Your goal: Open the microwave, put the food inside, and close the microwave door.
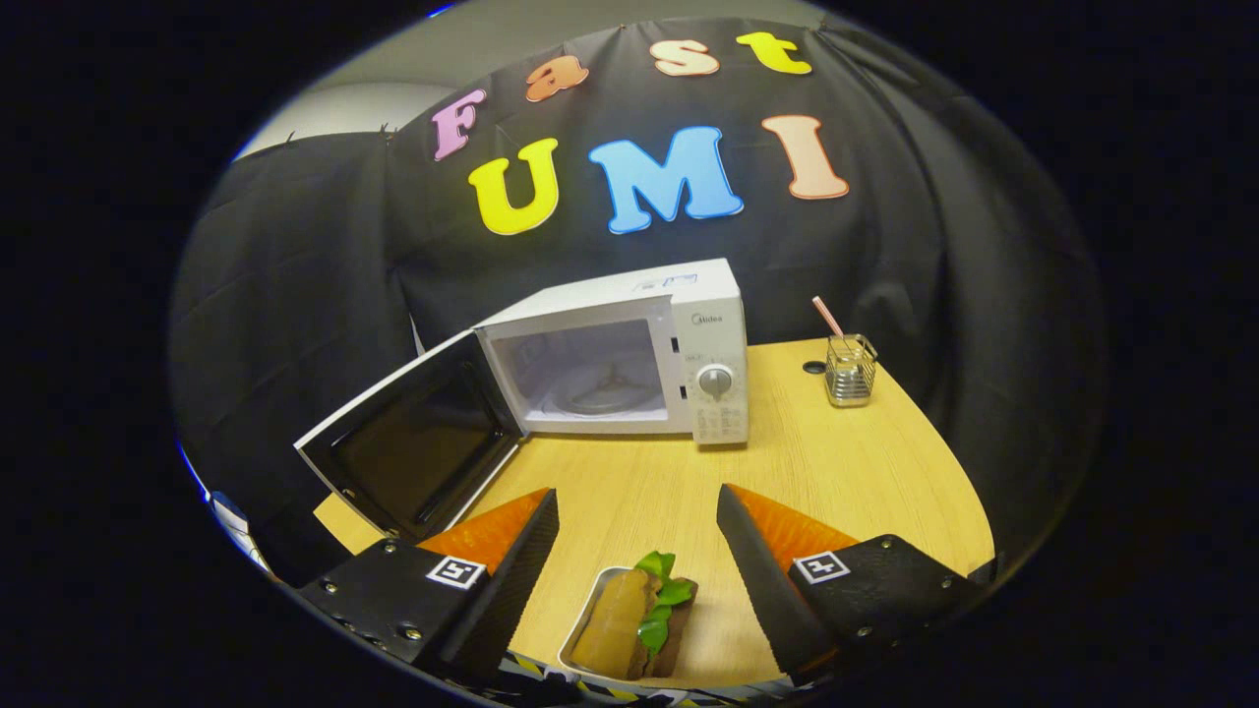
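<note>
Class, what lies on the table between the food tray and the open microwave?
Only bare table, seen in the gripper view, separates the tray from the microwave.

A wire cup point(850, 371) holding a straw point(827, 317) stands on the wooden table point(866, 462).

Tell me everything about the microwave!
The microwave is a white box with a dial on its front panel. Its door hangs wide open, with a dark window. Inside sits a clear round plate. It stands on the wooden table, well beyond the open fingers; nothing else touches it.
</note>
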The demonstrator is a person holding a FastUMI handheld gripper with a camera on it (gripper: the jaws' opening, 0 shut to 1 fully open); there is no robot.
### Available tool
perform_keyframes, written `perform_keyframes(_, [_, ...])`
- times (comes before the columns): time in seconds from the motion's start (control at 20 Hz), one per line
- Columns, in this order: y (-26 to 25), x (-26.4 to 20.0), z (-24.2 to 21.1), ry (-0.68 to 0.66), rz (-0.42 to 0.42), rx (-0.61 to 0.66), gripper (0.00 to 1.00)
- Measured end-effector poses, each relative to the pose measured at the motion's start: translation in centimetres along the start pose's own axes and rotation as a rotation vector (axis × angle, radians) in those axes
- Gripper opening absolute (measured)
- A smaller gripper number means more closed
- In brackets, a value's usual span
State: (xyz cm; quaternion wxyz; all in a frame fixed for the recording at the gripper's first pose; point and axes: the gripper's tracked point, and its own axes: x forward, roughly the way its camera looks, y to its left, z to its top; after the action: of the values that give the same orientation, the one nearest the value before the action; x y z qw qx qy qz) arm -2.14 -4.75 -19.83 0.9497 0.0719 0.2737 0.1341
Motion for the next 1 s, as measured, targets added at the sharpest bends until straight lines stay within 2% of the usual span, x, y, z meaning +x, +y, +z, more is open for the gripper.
perform_keyframes(0.35, [-1.5,1.3,-6.2,0.178,-0.002,0.062,0.98])
perform_keyframes(0.95, [-0.4,2.0,-12.5,0.444,0.060,0.166,0.99])
perform_keyframes(1.0, [-0.3,2.1,-12.9,0.463,0.058,0.175,0.92])
